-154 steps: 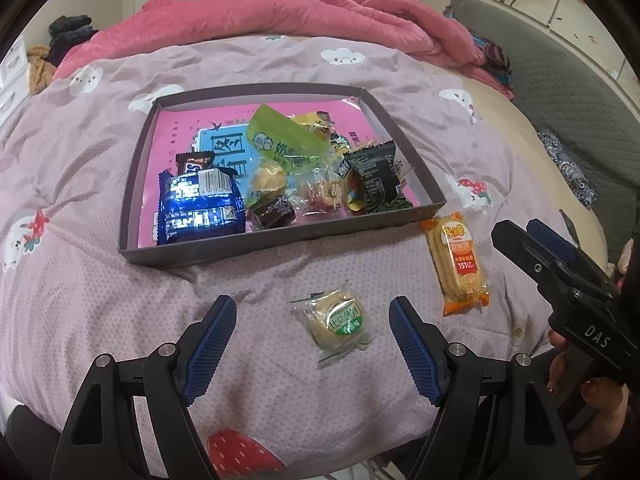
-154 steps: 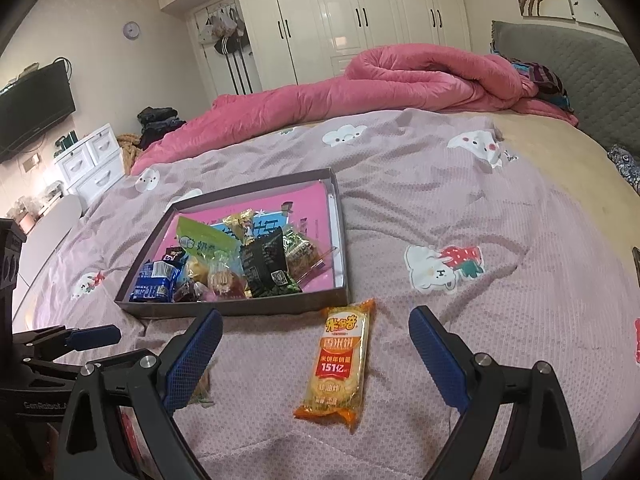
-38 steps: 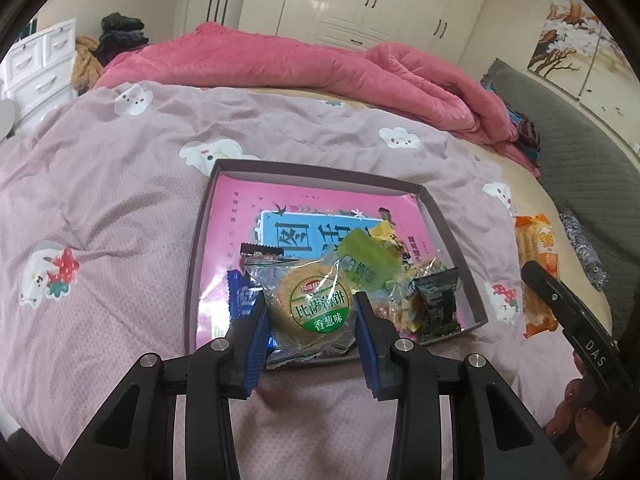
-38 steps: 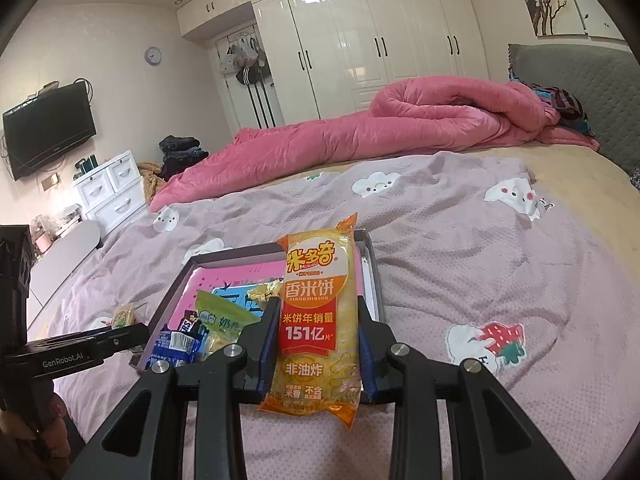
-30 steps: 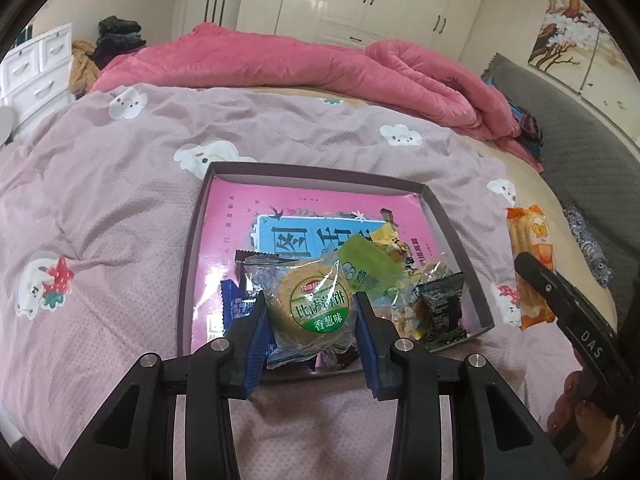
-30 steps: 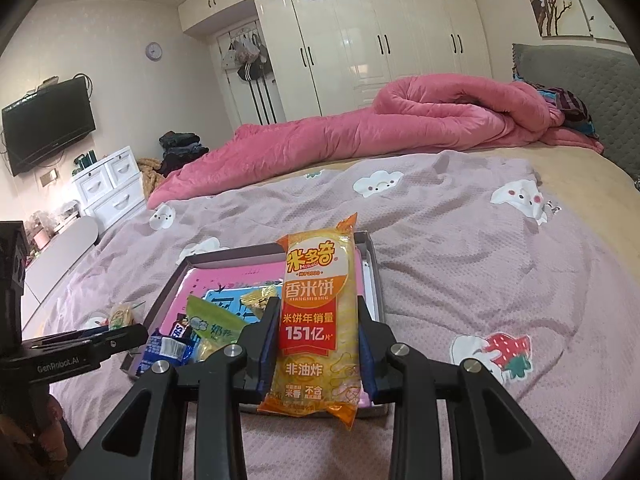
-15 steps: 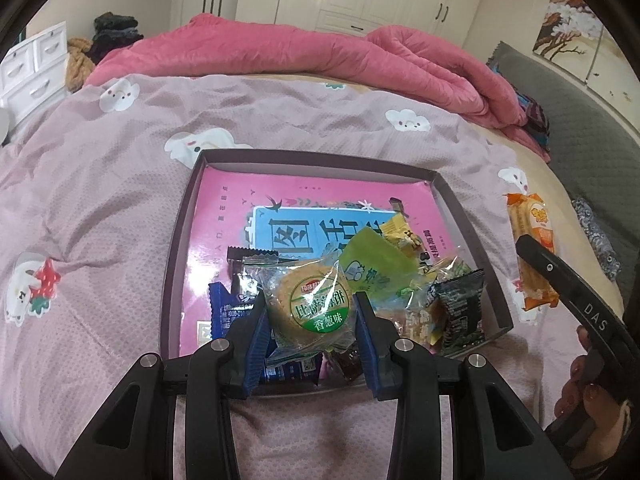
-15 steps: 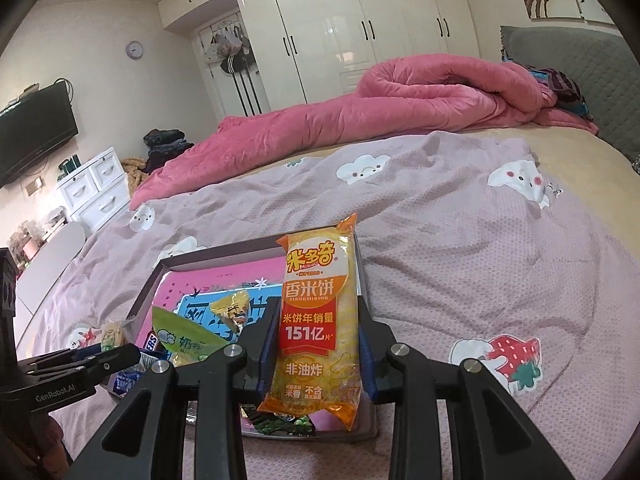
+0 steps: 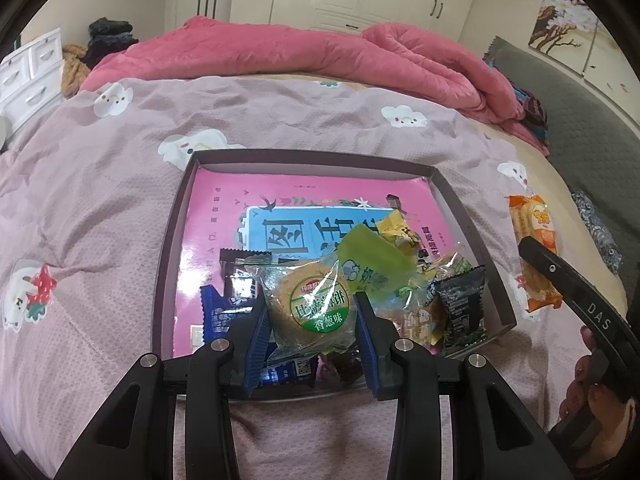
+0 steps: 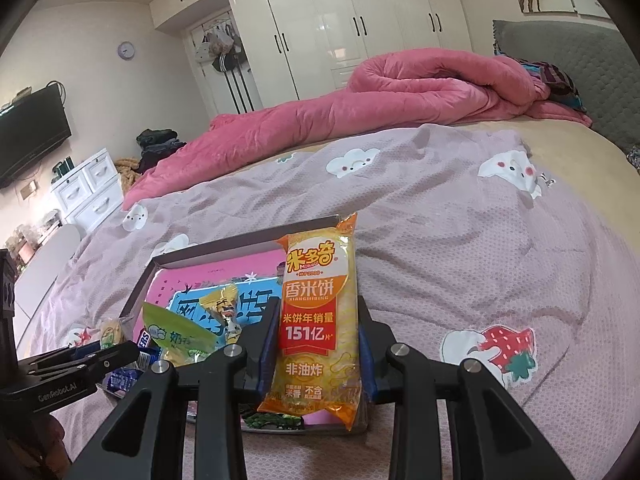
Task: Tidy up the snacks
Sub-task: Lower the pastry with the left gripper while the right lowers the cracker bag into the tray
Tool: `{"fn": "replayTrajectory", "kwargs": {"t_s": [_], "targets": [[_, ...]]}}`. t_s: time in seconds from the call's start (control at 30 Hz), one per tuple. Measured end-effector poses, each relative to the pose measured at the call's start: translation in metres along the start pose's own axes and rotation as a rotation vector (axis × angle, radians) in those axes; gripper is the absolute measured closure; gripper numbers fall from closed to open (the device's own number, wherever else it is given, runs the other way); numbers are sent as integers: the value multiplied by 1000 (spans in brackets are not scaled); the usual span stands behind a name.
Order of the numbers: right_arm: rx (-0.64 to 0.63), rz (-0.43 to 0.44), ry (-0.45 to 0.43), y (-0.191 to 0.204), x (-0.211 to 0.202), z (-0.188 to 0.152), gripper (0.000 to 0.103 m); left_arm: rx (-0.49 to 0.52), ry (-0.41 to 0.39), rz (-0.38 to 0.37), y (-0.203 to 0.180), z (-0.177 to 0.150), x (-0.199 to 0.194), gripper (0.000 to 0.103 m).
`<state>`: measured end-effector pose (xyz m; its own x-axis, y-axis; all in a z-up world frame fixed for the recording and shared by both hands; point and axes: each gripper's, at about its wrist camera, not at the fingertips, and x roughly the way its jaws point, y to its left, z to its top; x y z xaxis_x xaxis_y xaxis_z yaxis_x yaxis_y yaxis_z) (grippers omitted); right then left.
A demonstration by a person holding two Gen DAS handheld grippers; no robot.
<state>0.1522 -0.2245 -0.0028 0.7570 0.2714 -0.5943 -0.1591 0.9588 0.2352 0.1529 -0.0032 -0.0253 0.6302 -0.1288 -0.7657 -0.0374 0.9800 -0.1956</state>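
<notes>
My left gripper [image 9: 311, 322] is clamped on a round scallion biscuit [image 9: 313, 309] in clear wrap, the blue pads pressing its two sides. My right gripper [image 10: 316, 354] is clamped on a long rice cracker pack [image 10: 316, 322], orange and yellow, held low on its length so that most of it stands up past my fingertips toward 12 o'clock.

The shallow box [image 9: 173, 240] with the pink printed floor lies on the mauve bedspread [image 9: 80, 184]. From my left jaws it spreads from 12 o'clock round to 2 o'clock, and the biscuit hangs over its near edge, above the blue wafer pack [image 9: 224, 312] and beside the green sachet [image 9: 370, 264] and the black sachet [image 9: 462, 304]. The loose snacks crowd the near right part of the box; the far and left parts of the pink floor are bare.

From my right jaws the box [image 10: 224, 250] sits at 10 to 11 o'clock, with the pack's lower end over the near right corner. Its long axis runs roughly along the box's right wall, which I judge suits laying it flat there.

I judge both snacks close to release, the left one nearer the pile. Dropped here the biscuit would land on top of the wafer pack, so a short push toward 12 o'clock would give it bare floor.
</notes>
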Motion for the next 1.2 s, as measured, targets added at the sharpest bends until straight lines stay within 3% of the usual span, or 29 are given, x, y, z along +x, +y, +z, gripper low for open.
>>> {"fn": "replayTrajectory", "kwargs": {"t_s": [0.77,1.2], "targets": [[-40,-36,87,6,21,-14,69,7,12,-15,-3,1,7,62],[-64,7,100,18,29,-18,69,2,12,-13,-2,1,10,62]]}}
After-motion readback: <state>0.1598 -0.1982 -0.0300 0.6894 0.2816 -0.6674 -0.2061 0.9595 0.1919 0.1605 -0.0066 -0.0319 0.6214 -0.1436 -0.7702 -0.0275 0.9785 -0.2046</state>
